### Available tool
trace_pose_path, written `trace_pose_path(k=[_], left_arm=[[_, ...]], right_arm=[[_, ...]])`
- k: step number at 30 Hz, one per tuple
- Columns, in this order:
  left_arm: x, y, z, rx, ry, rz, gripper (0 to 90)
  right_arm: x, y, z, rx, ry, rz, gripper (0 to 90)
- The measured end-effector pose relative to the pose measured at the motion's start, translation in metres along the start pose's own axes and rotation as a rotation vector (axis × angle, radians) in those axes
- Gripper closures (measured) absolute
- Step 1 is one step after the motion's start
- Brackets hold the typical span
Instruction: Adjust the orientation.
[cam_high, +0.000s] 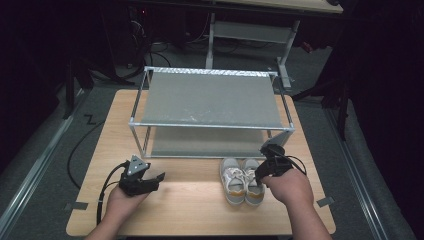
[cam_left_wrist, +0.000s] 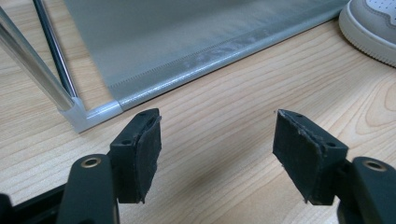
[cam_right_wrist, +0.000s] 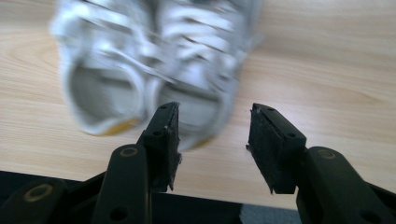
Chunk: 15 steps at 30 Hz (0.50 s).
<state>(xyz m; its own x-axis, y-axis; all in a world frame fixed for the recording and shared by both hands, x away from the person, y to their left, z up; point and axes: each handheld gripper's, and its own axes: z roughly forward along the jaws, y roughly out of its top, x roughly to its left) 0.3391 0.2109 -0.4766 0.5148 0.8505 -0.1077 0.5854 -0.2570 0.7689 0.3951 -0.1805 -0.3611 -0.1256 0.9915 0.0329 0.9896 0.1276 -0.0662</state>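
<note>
The right gripper (cam_right_wrist: 212, 144) hangs over the heel of the right-hand shoe, jaws wide and empty. The left gripper (cam_left_wrist: 217, 156) gapes just above the table (cam_high: 190, 200). The shoes (cam_high: 242, 180) stand paired before the rack (cam_high: 210, 125) (lower shelf free). A heel-rim pinch may slip. No legible branding.

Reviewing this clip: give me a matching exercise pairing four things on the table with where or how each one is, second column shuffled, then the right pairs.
Things:
1. pair of shoes
2. shelf rack
3. left gripper
4. right gripper

Places or states:
A. open, low over bare wood near the rack's front left corner
B. stands at the far half of the table
C. side by side in front of the rack, right of centre
D. open, just above the shoes

Pairs: 1-C, 2-B, 3-A, 4-D
</note>
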Motion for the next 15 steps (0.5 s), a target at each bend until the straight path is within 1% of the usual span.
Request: trace_pose_path(k=[1, 2, 4, 5, 6, 7, 8, 11, 12, 13, 15], left_arm=[[0.000, 0.000, 0.000, 0.000, 0.001, -0.002, 32.9], [0.000, 0.000, 0.001, 0.000, 0.001, -0.003, 32.9], [0.000, 0.000, 0.001, 0.001, 0.001, -0.004, 32.9], [0.000, 0.000, 0.001, 0.003, 0.000, 0.002, 33.0], [0.000, 0.000, 0.001, 0.003, 0.000, 0.002, 33.0], [-0.001, 0.000, 0.001, 0.000, 0.000, 0.003, 32.9], [-0.001, 0.000, 0.001, 0.000, 0.000, 0.003, 33.0], [-0.003, 0.000, 0.001, -0.002, -0.001, 0.011, 33.0], [-0.003, 0.000, 0.001, -0.002, -0.001, 0.011, 32.9], [-0.003, 0.000, 0.001, -0.002, -0.003, 0.009, 32.9], [-0.003, 0.000, 0.001, -0.003, -0.003, 0.008, 32.9]], right_arm=[[0.004, 0.001, 0.000, -0.004, 0.006, -0.005, 53.6], [0.004, 0.001, 0.000, -0.004, 0.006, -0.005, 53.6], [0.013, 0.003, 0.002, -0.001, 0.008, -0.017, 54.0], [0.019, 0.004, 0.005, 0.005, 0.011, -0.029, 54.4], [0.019, 0.004, 0.005, 0.005, 0.011, -0.029, 54.4], [0.026, 0.004, 0.010, 0.010, 0.015, -0.039, 55.4], [0.026, 0.004, 0.010, 0.010, 0.015, -0.039, 55.4], [0.032, 0.003, 0.021, 0.019, 0.024, -0.043, 58.5], [0.032, 0.003, 0.021, 0.019, 0.024, -0.043, 58.5], [0.033, 0.004, 0.024, 0.014, 0.031, -0.029, 60.9], [0.033, 0.004, 0.026, 0.009, 0.030, -0.031, 61.9]])
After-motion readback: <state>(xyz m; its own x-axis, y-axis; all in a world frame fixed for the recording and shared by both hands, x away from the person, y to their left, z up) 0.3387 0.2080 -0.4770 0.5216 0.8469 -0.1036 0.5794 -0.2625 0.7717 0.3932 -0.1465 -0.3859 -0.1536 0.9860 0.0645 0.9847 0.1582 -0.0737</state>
